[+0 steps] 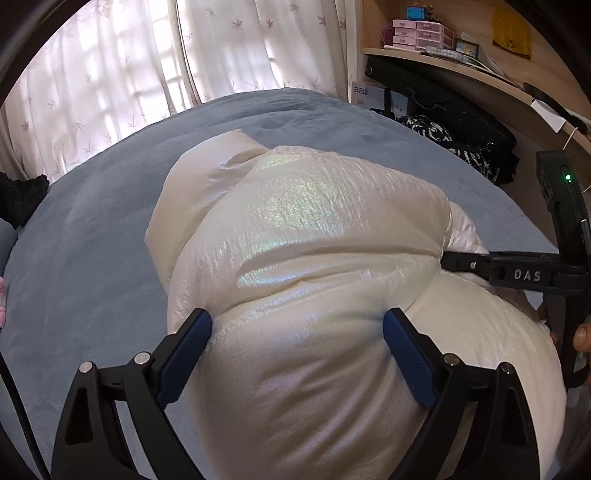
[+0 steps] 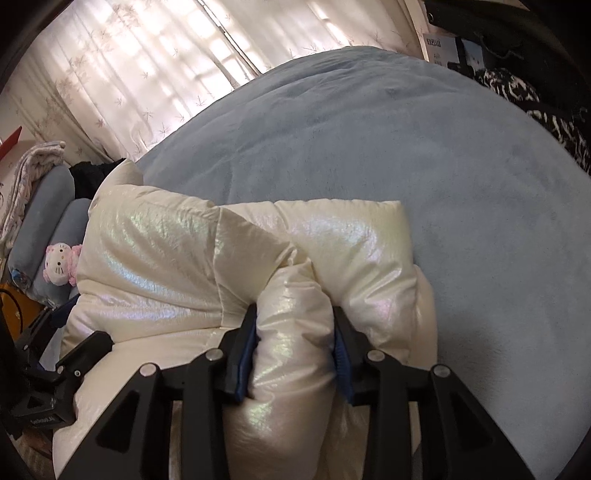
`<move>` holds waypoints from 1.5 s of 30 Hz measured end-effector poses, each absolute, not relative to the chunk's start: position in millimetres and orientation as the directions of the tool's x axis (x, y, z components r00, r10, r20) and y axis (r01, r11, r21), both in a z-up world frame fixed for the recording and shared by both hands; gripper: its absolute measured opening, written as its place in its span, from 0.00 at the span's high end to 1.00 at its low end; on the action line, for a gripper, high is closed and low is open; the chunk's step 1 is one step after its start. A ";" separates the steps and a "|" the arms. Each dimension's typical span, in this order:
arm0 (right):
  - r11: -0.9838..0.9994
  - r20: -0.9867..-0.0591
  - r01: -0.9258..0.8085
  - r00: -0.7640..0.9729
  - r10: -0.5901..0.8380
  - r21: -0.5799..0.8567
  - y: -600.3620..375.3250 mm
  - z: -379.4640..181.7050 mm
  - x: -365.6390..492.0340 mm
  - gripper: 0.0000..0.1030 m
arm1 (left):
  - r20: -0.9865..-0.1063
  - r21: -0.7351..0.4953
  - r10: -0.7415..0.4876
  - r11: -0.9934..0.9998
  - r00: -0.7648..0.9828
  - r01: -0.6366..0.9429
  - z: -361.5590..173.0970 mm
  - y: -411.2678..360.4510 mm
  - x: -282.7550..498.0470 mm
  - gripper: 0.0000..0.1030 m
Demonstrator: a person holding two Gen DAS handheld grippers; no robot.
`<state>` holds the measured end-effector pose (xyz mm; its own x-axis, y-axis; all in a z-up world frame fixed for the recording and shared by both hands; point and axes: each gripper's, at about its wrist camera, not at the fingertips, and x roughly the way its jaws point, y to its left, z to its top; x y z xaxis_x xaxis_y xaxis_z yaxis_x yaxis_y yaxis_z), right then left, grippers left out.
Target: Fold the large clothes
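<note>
Left wrist view shows the bed (image 1: pixel 92 221), covered in blue-grey plush, filling most of the room below the curtains (image 1: pixel 147 66). On it lies the jacket (image 1: pixel 295 229), a pearly white puffer bunched into a thick, rounded mound near the front edge; the padding probably keeps it from lying flat, which would explain why both tools stay on it. The left gripper (image 1: pixel 297 354) straddles a broad bulge of the jacket, its jaws spread wide with the blue pads pressed into the fabric on both sides, apparently to hold the bulk down or gather it. The right gripper (image 2: pixel 291 354) has its jaws partly drawn in, pinching a narrower roll of the jacket, likely a sleeve or folded edge being carried over the body. Judging by the heaped shape, the fold seems under way rather than finished.

On the shelf (image 1: pixel 461 70) at upper right, small pink drawer boxes (image 1: pixel 421 35) are stacked; their contents cannot be seen. By the pillows (image 2: pixel 48 221) at the left of the right wrist view sits a small plush cat (image 2: pixel 61 264).
</note>
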<state>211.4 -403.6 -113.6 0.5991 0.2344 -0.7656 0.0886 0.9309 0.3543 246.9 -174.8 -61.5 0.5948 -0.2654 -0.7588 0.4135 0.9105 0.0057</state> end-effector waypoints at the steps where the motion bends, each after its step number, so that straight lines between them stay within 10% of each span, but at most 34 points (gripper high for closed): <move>1: 0.927 -0.765 0.096 0.599 0.238 0.363 -404.9 -107.5 208.0 0.57 | -0.768 -0.017 -0.274 0.912 0.579 0.409 -58.2 -171.4 246.7 0.09; 17: 0.991 -0.832 -0.039 0.540 0.128 0.126 -351.1 -61.5 114.1 0.43 | -0.817 -0.222 -0.399 0.884 0.416 0.411 -56.2 -112.7 160.9 0.09; 24: 0.968 -0.837 0.055 0.516 0.183 0.246 -374.7 -111.9 112.3 0.22 | -0.838 -0.343 -0.444 0.881 0.317 0.327 -100.0 -102.4 171.4 0.00; 35: 0.930 -0.794 0.101 0.558 0.241 0.354 -389.5 -84.5 105.4 0.16 | -0.825 -0.431 -0.498 0.860 0.267 0.272 -79.2 -81.1 169.2 0.00; 37: 0.927 -0.782 0.106 0.577 0.238 0.360 -398.3 -73.8 104.1 0.01 | -0.805 -0.487 -0.537 0.841 0.254 0.236 -74.8 -69.5 170.9 0.00; 45: 0.942 -0.775 0.055 0.585 0.239 0.331 -409.6 -46.2 123.9 0.00 | -0.757 -0.588 -0.603 0.796 0.252 0.140 -72.6 -45.0 192.8 0.00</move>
<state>123.9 -409.6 -46.2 0.5852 0.2386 -0.7750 0.0548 0.9419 0.3314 192.8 -45.0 -72.6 0.2521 -0.6032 -0.7567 0.1404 0.7965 -0.5882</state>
